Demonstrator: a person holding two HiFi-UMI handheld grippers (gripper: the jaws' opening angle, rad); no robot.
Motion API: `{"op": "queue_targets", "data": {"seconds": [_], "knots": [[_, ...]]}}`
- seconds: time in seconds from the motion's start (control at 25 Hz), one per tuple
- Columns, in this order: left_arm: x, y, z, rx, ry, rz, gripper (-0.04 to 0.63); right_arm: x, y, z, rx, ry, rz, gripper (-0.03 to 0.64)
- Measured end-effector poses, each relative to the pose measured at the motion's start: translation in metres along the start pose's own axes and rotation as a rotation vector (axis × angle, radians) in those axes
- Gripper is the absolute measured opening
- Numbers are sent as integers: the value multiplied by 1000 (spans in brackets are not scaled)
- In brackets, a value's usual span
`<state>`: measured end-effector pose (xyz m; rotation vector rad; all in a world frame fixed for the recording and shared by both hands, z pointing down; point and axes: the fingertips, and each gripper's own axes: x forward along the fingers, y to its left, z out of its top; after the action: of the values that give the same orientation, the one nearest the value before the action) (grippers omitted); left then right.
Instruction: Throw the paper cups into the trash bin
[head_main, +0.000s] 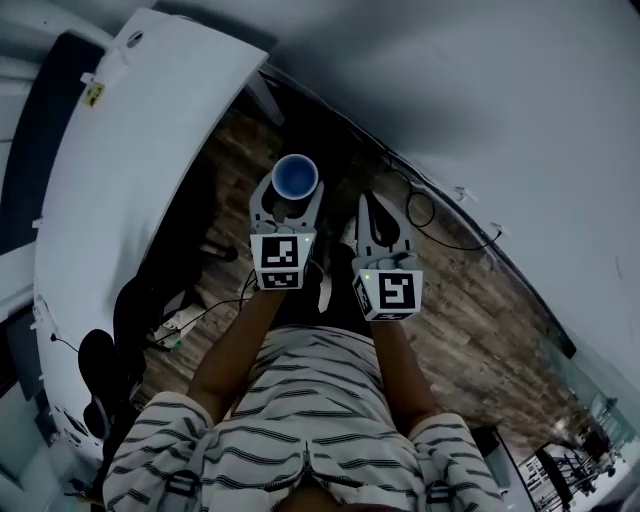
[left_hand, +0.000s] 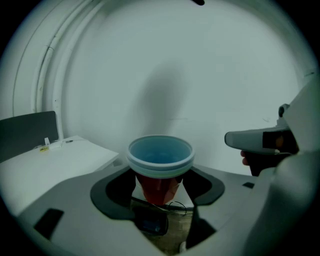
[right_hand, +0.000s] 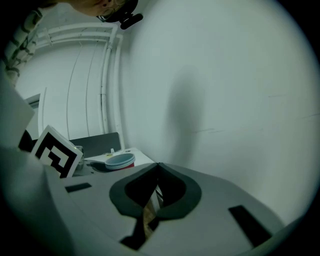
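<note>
A paper cup, red outside with a blue inside and a pale rim, stands upright between the jaws of my left gripper, which is shut on it. In the left gripper view the cup fills the middle, the jaws pressing its red lower wall. My right gripper is just to the right, at about the same height, its jaws closed together with nothing in them. From the right gripper view the cup shows at the left. No trash bin can be made out.
A white table runs along the left, with cables and dark objects on the wooden floor beneath and ahead. A plain white wall stands close in front of both grippers. The right gripper's body shows at the left gripper view's right.
</note>
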<state>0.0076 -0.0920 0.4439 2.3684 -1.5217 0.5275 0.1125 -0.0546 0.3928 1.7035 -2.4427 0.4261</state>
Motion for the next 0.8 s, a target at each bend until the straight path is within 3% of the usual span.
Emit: {"op": "queue_targets", "data": {"seconds": [0.56,0.8], "knots": [[87,2,-106,-5,168,11,309,47,-41,-96,60,116,-6,9],[123,-8,-152,-18,225,-18,308,65,-59,-135,66,155,-12,9]]}}
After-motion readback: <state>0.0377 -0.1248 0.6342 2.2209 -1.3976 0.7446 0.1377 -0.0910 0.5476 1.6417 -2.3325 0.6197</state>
